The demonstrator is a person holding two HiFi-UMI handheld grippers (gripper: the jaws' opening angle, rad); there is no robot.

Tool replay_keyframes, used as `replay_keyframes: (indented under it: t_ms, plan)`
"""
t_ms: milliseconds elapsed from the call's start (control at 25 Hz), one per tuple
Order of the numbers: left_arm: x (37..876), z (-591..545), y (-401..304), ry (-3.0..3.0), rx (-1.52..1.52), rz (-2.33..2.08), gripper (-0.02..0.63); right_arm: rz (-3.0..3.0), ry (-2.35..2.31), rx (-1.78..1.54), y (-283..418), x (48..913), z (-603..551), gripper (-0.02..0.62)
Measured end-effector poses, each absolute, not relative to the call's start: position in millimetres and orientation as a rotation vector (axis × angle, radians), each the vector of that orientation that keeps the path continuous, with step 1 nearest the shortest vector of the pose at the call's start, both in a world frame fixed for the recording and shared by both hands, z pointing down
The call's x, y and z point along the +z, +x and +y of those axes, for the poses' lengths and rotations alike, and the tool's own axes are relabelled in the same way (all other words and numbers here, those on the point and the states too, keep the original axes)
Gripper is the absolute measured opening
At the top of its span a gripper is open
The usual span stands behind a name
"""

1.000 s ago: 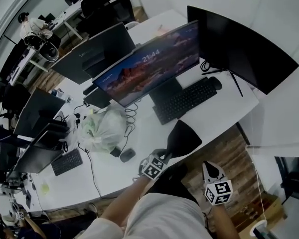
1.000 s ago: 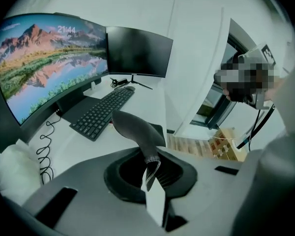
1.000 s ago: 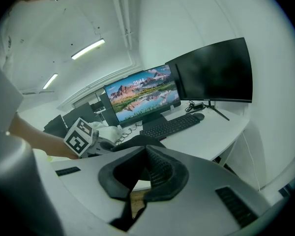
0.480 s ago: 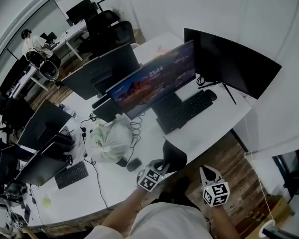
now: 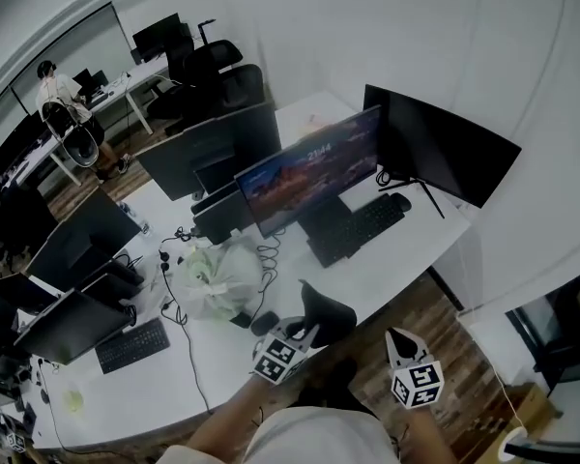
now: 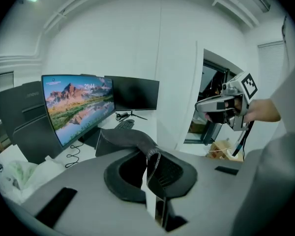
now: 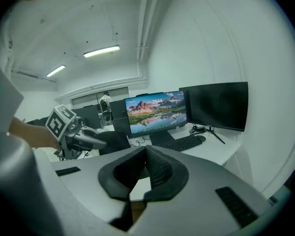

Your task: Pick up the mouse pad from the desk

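Observation:
The black mouse pad hangs bent in the air over the front edge of the white desk, off its surface. My left gripper is shut on the pad's near edge. In the left gripper view the pad droops forward from the closed left gripper. My right gripper hovers to the right over the wooden floor, shut with nothing in it; its own view shows the right gripper with pads meeting. From that view the left gripper and the pad sit at the left.
On the desk stand a lit monitor, a dark monitor, a black keyboard with a mouse, a filled plastic bag and another mouse. More desks, screens and chairs fill the left. A person sits far back left.
Both grippers have risen and drawn back toward my body. The mouse pad has come up with the left gripper and now hangs more folded, nearer the desk's edge.

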State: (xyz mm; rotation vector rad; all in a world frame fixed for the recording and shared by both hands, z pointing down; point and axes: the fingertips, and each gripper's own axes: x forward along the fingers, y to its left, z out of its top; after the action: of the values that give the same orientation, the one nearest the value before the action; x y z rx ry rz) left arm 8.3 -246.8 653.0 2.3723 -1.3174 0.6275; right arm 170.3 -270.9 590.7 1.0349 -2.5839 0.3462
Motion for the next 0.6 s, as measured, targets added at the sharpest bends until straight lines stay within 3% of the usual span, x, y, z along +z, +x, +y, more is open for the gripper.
replay_keyframes:
  t_ms: [600]
  plan:
    - [564.0,-205.4,-41.5,2.474,0.441,-1.43,0.041,-2.632,1.12,0.143,146.4,525.5,-232.6,0.012]
